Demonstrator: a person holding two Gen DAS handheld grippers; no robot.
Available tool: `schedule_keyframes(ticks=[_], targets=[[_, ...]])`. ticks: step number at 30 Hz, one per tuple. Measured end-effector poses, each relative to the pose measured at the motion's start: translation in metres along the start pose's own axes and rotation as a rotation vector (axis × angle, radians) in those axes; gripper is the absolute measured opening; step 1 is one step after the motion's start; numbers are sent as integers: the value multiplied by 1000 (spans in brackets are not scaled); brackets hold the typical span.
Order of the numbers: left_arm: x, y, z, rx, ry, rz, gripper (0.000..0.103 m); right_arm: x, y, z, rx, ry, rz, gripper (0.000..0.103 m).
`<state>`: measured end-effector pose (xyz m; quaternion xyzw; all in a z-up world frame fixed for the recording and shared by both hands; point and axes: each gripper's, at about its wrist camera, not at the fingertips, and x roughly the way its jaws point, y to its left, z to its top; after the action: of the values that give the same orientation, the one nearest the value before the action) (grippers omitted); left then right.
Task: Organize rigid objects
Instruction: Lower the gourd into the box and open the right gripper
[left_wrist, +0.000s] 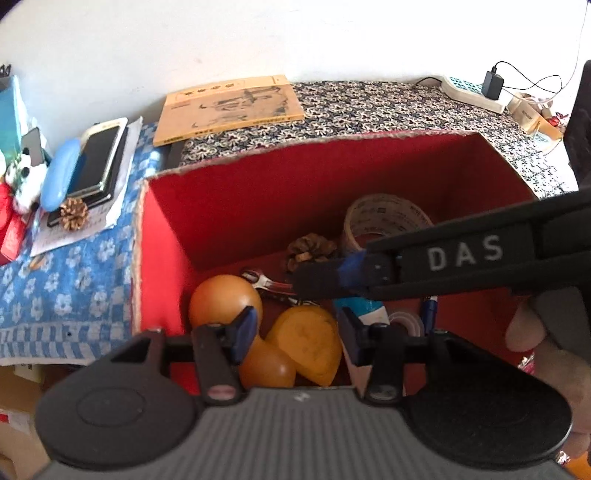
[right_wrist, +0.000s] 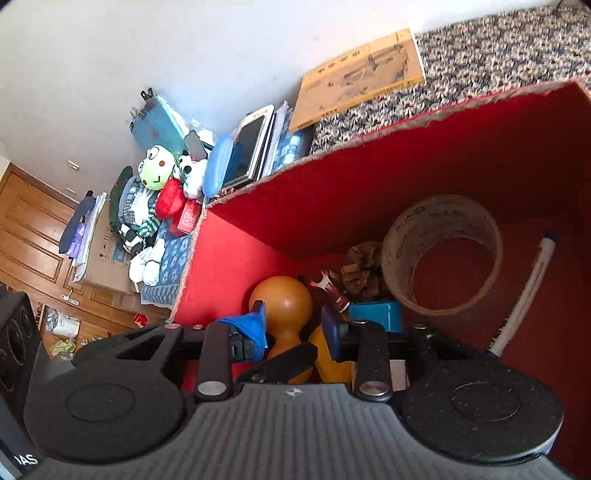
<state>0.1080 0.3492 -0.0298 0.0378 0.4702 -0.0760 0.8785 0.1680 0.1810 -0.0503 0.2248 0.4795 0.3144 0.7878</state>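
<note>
left wrist view looks down into a red box on the table; the left gripper hangs over a tan gourd and a yellow piece, jaws partly open, pads clear of both. the right gripper reaches in from the right, jaws narrowly parted, holding nothing. tape roll, pinecone, pen lie inside.

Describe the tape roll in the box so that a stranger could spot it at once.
Find the red box. At its back wall, right of the pine cone, stands the tape roll: a wide beige ring on edge, the box's only hollow hoop that size.
</note>
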Motion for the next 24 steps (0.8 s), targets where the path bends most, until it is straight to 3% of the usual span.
schedule_keyframes(ticks=[15, 24], targets=[[-37, -54, 4, 42, -65, 118, 55, -69, 1, -17, -66, -155, -39, 17], [-56, -94, 4, 33, -82, 170, 57, -113, -5, -29, -94, -207, -12, 17]])
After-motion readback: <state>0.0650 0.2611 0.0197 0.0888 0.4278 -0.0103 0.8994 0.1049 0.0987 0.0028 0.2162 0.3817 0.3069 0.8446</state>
